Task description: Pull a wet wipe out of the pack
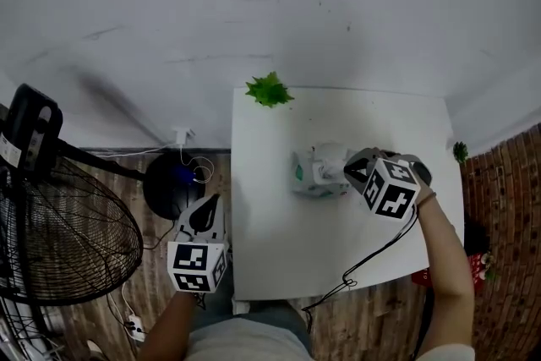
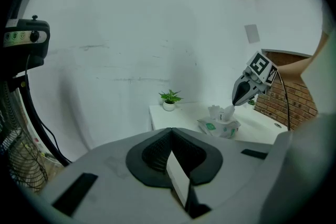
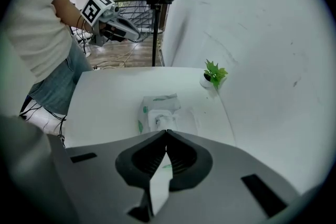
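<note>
A white and green wet wipe pack (image 1: 311, 175) lies near the middle of the white table (image 1: 279, 249). A white wipe (image 2: 227, 112) stands up out of its top opening. My right gripper (image 1: 348, 171) hovers just right of and above the pack, its jaws shut on the tip of that wipe. In the right gripper view the pack (image 3: 156, 109) lies just beyond the closed tips (image 3: 167, 131). My left gripper (image 1: 210, 200) hangs off the table's left side over the floor, shut and holding nothing, pointed at the pack (image 2: 219, 126).
A small potted plant (image 1: 270, 89) stands at the table's far edge by the white wall. A large floor fan (image 1: 59, 232) and a black round base (image 1: 169, 186) with cables sit to the left. A brick surface (image 1: 507, 199) borders the right.
</note>
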